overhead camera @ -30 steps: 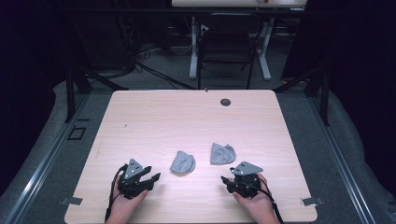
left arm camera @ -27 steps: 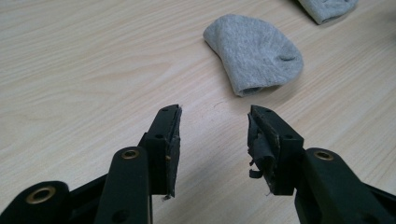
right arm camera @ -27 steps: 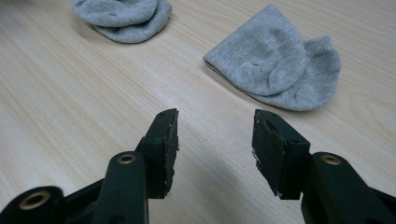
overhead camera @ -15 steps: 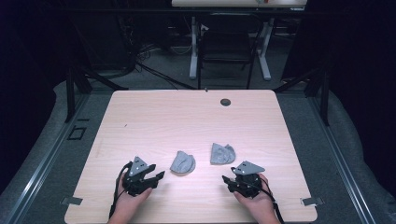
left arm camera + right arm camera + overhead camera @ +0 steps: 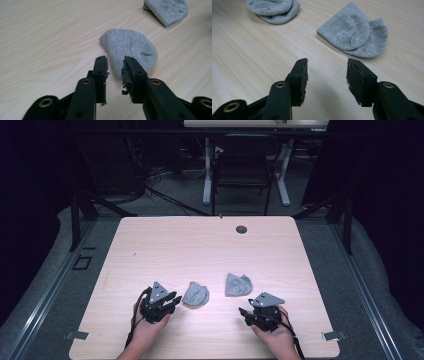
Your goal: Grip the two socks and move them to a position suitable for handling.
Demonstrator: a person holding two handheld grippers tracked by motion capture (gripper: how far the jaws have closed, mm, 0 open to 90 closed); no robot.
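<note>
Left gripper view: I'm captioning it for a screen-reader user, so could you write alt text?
The left hand-held gripper has its two black jaws partly closed, a narrow gap between them, at the near edge of a folded grey sock lying on the light wooden table. A second grey sock lies at the top right.

Left sock [image 5: 195, 294]: we see grey knit, folded flat into a rounded lump, its near edge reaching between our left tool's [image 5: 115, 65] narrowed jaws.
Right sock [image 5: 238, 284]: grey, folded flat, cuff layers showing, lying just ahead of our right tool [image 5: 327, 72].
</note>
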